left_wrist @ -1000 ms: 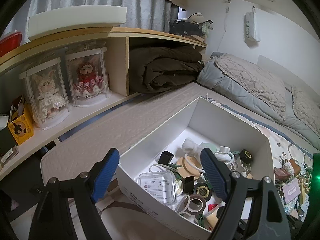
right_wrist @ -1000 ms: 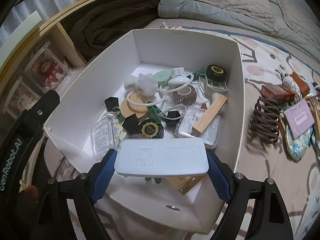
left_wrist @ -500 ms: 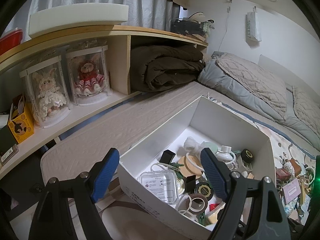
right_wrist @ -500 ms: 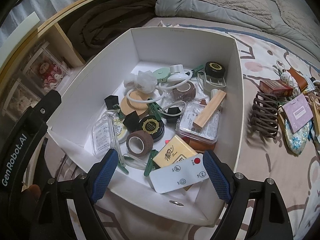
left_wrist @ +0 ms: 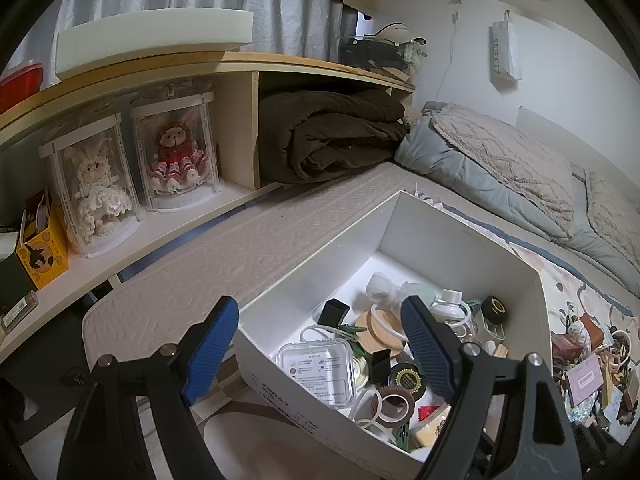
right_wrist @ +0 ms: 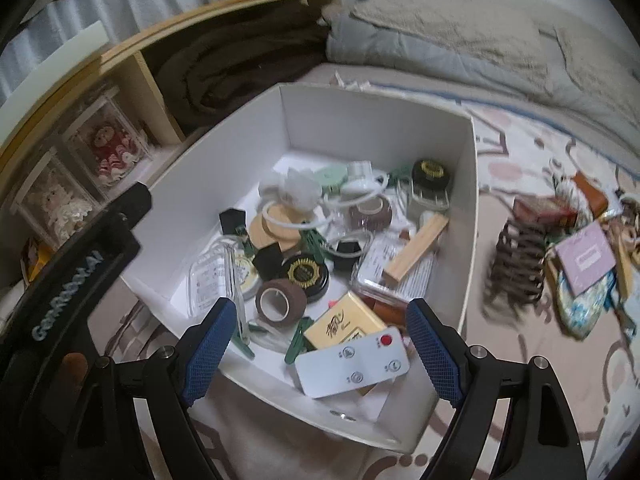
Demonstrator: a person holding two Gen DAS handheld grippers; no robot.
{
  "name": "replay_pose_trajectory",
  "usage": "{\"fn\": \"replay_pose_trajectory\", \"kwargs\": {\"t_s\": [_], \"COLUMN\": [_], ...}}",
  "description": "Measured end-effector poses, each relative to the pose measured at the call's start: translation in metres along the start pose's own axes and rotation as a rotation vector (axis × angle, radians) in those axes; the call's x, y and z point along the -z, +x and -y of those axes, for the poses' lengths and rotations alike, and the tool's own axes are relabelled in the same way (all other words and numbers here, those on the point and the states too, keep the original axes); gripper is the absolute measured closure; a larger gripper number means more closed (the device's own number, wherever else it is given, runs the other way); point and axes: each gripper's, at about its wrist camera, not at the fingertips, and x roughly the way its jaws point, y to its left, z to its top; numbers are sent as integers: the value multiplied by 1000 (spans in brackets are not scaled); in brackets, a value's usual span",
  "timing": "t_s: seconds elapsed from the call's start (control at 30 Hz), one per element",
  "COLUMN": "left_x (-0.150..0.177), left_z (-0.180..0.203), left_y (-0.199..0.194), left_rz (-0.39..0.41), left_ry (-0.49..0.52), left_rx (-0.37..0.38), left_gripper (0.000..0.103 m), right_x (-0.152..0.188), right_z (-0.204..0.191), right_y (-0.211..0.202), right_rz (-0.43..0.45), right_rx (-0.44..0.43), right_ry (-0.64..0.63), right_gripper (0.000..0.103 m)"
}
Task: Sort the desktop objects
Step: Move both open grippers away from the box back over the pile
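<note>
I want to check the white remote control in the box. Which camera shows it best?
The right wrist view: the white remote control lies face up in the white box, near corner, its red button showing. In the left wrist view it is not visible, hidden behind the gripper finger.

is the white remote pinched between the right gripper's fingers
No, the white remote lies in the white box, clear of the open right gripper.

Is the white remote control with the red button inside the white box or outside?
Inside: the white remote control lies flat on other items within the white cardboard box, near its front wall.
</note>
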Motion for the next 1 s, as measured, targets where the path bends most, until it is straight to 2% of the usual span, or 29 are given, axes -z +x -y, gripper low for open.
{"fn": "replay_pose_trajectory", "kwargs": {"t_s": [0.3,0.4,0.47,0.7,0.83,1.0], "left_x": [0,1,1,2,2,4], "left_z": [3,4,5,10,13,25], "left_y": [1,1,1,0,-2,-4], "left_rz": [-5,-8,0,11,20,22], "left_ry": [5,6,7,25,37,67], "left_rx": [-6,-8,-11,-25,-15,-9], "left_gripper": [20,18,11,9,0,0], "right_x": [-4,-3,-3,-2,-2,0], "right_z": [8,10,13,26,37,55], "right_y": [-24,-30,-35,-42,-41,-42], "right_rz": [168,215,246,297,308,334], "right_rx": [9,30,40,71,90,112], "right_ry": [-58,-83,-100,-104,-95,-80], "right_gripper": [16,2,0,0,0,0]}}
